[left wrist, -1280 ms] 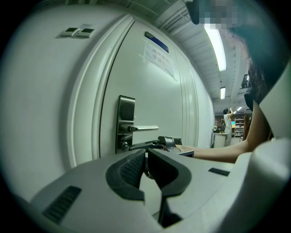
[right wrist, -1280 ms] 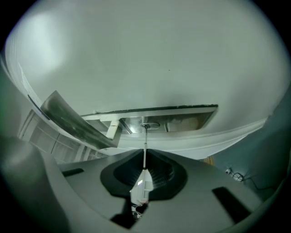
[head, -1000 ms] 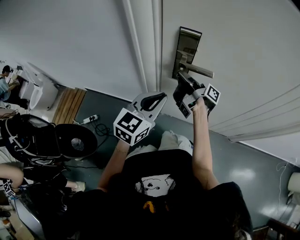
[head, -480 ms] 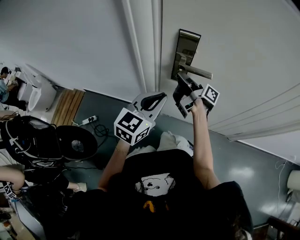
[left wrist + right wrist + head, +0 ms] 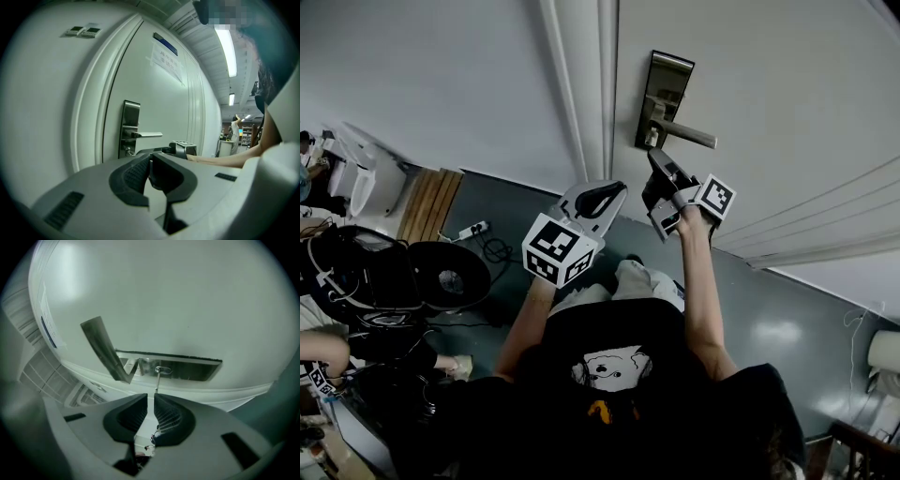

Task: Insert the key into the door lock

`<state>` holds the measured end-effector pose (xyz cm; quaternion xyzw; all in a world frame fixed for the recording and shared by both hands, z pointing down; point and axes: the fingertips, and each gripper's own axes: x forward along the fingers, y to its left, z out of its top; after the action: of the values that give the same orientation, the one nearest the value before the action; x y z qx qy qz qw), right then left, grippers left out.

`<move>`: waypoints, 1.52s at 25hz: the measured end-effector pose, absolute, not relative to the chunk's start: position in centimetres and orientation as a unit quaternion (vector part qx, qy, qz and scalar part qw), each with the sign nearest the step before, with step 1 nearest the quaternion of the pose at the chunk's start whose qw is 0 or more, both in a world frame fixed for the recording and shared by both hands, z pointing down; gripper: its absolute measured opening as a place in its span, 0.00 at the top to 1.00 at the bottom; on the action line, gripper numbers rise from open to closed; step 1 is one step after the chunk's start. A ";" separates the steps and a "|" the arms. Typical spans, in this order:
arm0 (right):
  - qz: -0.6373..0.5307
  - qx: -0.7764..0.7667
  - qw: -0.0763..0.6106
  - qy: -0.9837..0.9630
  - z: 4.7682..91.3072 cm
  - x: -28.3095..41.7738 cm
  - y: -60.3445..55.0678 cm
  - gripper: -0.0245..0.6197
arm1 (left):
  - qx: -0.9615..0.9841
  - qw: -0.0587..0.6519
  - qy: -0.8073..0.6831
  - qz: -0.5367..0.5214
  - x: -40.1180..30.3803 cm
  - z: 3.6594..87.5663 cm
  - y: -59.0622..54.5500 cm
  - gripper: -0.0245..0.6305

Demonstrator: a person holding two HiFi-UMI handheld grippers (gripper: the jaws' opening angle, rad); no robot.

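Presently, by view:

1. Head view. White door (image 5: 750, 94) is standing shut, carrying 1 steel lock plate (image 5: 664, 94) with 1 lever handle (image 5: 686, 135) pointing right. Right gripper (image 5: 656, 161) is reaching up to just beneath the lever, at the foot of the plate. Left gripper (image 5: 623, 188) is hanging lower and to the left, apart from the door and doing no work.

2. Left gripper view. Its jaws are meeting at the tips with nothing between them. Beyond them, the right gripper is reaching in toward the plate's lower end.

3. Right gripper view. Jaws are clamping 1 key (image 5: 156, 383) by its head. The blade is running forward and its tip is meeting the keyhole cylinder (image 5: 162, 370) beside the lever's root. Depth of entry cannot be told.

Hazards, as judged:
- Blade may be going in slightly off-axis. Pushing on would be jamming or bending it.
- Key is held only by its thin head, so resistance could be twisting it between the pads.
- Lever is sitting just beside the jaws, so a sideways drift could be knocking it.
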<state>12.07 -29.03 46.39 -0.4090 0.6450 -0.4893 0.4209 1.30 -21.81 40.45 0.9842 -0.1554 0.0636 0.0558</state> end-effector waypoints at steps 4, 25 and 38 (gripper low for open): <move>-0.480 -0.411 0.389 0.670 45.0 10.4 -27.1 0.91 | 0.984 0.061 -0.158 0.061 0.7 39.6 -21.2 0.93; -0.466 -0.390 0.251 0.754 42.2 2.3 -20.6 0.91 | 0.965 0.113 -0.230 0.055 -5.4 40.7 -18.2 0.93; -0.484 -0.344 0.204 0.778 43.0 7.0 -15.4 0.91 | 0.931 0.155 -0.326 0.051 -1.6 41.5 -13.3 0.93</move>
<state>7.04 -15.39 43.03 -0.3444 0.7783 -0.4837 0.2040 -1.62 -13.28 41.49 0.9312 -0.3259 0.0511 0.1553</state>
